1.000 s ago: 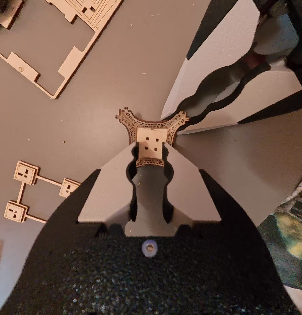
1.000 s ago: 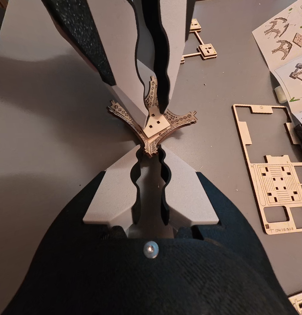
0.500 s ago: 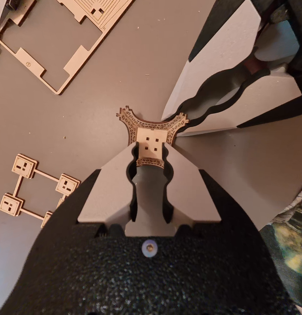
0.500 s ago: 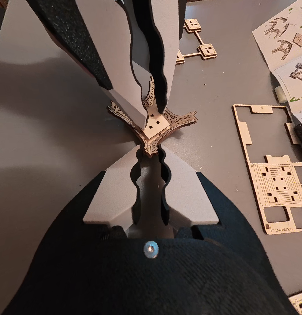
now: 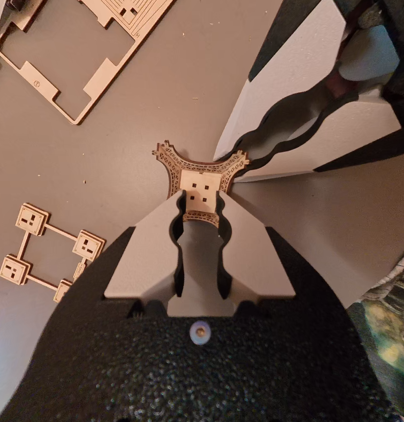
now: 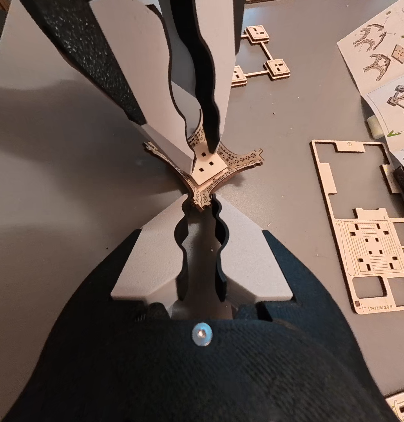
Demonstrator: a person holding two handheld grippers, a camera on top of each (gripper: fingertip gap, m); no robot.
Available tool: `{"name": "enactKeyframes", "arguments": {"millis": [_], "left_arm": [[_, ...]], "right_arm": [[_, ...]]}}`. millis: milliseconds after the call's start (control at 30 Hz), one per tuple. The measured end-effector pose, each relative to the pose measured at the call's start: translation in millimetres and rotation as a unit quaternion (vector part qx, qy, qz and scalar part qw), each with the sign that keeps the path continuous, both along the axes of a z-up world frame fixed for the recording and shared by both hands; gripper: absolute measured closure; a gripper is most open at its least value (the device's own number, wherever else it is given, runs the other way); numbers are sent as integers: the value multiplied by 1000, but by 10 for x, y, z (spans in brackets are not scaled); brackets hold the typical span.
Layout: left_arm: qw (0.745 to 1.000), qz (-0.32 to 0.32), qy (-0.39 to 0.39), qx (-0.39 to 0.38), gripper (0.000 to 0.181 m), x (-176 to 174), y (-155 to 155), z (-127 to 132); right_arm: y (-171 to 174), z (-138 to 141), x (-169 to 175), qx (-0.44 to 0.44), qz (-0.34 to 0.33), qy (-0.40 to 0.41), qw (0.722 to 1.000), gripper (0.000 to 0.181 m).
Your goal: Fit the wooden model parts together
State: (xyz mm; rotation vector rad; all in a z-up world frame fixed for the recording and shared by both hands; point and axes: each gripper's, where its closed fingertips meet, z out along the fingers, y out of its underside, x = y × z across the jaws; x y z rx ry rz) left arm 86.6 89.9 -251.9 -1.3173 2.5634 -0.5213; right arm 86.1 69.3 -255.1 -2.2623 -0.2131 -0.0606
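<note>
A wooden lattice tower base [image 5: 199, 180] with four curved legs and a square top plate with four holes stands on the grey table; it also shows in the right wrist view [image 6: 207, 173]. My left gripper [image 5: 199, 194] comes from above and is shut on the sides of the top plate. My right gripper [image 6: 199, 198] lies low on the table, shut on the tip of one leg. The right gripper's fingers [image 5: 276, 91] also show in the left wrist view, and the left gripper's fingers [image 6: 219, 68] in the right wrist view.
A wooden frame of square foot pads [image 5: 32, 219] lies left of the model, also in the right wrist view [image 6: 277, 68]. Cut-out wooden sheets [image 5: 41, 82] [image 6: 374, 251] and a paper instruction sheet [image 6: 390, 57] lie around. A patterned cloth [image 5: 390, 331] lies past the table edge. Only a small space, under 4 cm, lies between the two pairs of fingers.
My left gripper has turned a little around the model while holding it. The tower base and my right gripper have stayed in place.
</note>
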Motion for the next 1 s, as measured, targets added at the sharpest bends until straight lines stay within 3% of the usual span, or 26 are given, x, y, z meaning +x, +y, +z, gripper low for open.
{"name": "enactKeyframes", "arguments": {"millis": [233, 700, 1000], "left_arm": [[1000, 5, -9, -4, 159, 21, 1, 30], [1000, 4, -12, -10, 181, 27, 31, -5], [1000, -7, -2, -4, 181, 23, 27, -9]], "right_arm": [[0, 0, -2, 0, 0, -1, 1000, 166], [1, -2, -3, 0, 0, 0, 1000, 166], [1, -5, -2, 0, 0, 0, 1000, 166]]}}
